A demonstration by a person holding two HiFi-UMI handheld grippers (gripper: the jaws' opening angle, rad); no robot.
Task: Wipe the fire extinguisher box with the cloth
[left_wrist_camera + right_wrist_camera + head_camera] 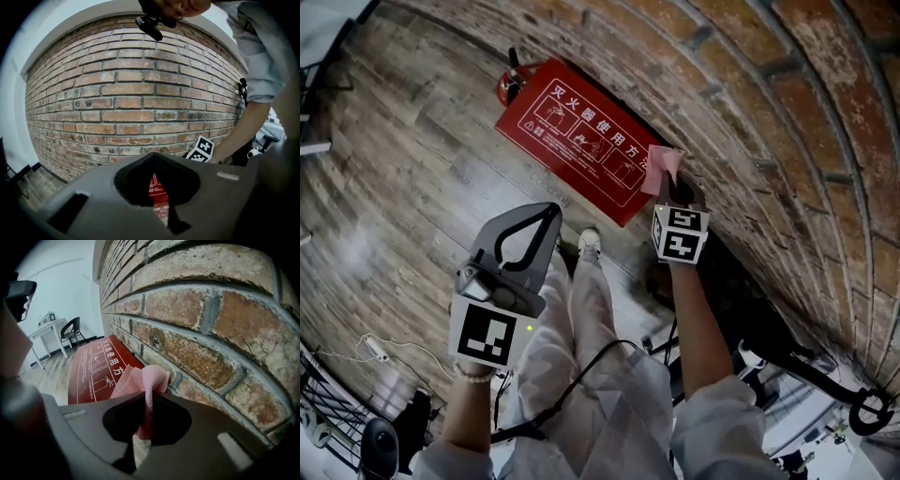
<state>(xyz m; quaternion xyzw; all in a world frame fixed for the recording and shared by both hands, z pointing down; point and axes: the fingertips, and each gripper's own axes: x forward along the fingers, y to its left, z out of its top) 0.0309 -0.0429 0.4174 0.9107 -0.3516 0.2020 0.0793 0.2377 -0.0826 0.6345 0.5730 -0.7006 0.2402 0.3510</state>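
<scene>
The red fire extinguisher box (581,141) lies on the wooden floor against the brick wall, white print on its face. My right gripper (671,192) is shut on a pink cloth (664,169), which hangs at the box's right end beside the wall. In the right gripper view the cloth (146,380) bunches out past the jaw tips, with the box (93,366) just beyond it. My left gripper (554,210) is held back over the floor, below the box, shut and with nothing in it. A sliver of the box (158,192) shows through its jaws.
A red extinguisher (511,84) stands at the box's left end. The brick wall (750,112) runs along the right. A cable and plug (370,349) lie at the lower left, and a black wheeled base (806,366) at the lower right. A chair (72,331) and a white table (47,329) stand farther off.
</scene>
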